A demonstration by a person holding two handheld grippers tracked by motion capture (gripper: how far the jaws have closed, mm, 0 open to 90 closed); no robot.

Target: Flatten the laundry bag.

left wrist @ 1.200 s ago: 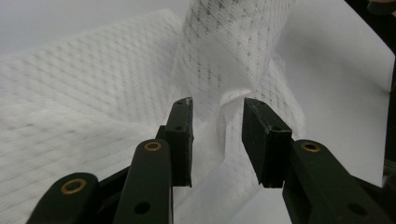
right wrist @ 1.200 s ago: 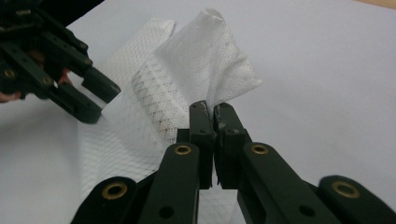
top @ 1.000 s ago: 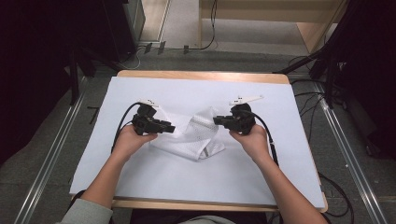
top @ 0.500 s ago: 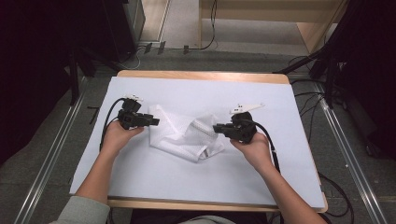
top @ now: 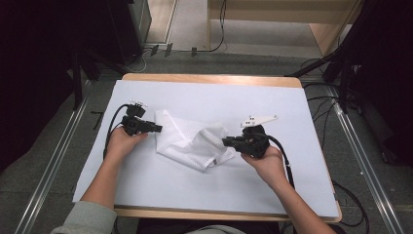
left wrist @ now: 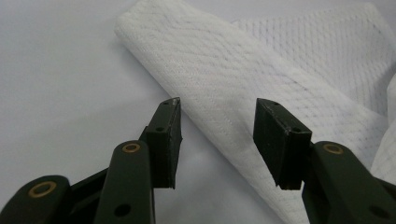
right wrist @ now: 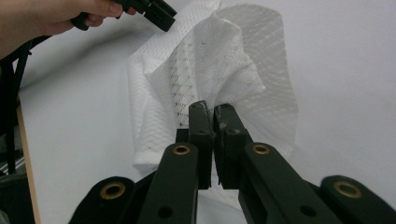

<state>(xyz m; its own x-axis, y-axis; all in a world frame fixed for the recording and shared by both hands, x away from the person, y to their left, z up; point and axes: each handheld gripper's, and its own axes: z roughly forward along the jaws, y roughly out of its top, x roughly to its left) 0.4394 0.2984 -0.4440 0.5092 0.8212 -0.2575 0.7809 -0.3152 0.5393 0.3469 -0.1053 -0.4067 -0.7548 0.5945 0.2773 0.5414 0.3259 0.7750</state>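
On the left side of the tabletop (top: 146, 195), the left gripper (top: 157, 128) sits low in the person's left hand (top: 121, 142), jaws pointing right toward the white mesh cloth (top: 195, 141). Left gripper view: jaws stand wide apart and empty, and the cloth's folded left edge (left wrist: 224, 93) runs on a diagonal between and beyond them, from upper left down to lower right. The fold looks rolled and thick there, lying flat on the white cover. The left jaw tip is over bare cover just beside the fold; the right jaw tip is over the cloth.

Centre: cloth lies crumpled, long axis roughly left to right across the tabletop, between the two grippers, nearer the person than the far edge.

Right: the right gripper (top: 227, 142) is in the right hand (top: 265, 158), jaws pointing left. Right gripper view: jaws closed tight on a pinch of mesh (right wrist: 219, 88), and the cloth rises in a peak ahead of them, so that corner is lifted off the cover. The left gripper (right wrist: 159, 11) shows at the far end of the cloth.

Judgement: the left is the free one, and the fold sits already inside its gap. A short push forward and a close would take it. The diagonal lie means the jaws cross the fold at a slant, so the bite may catch only the top layer.
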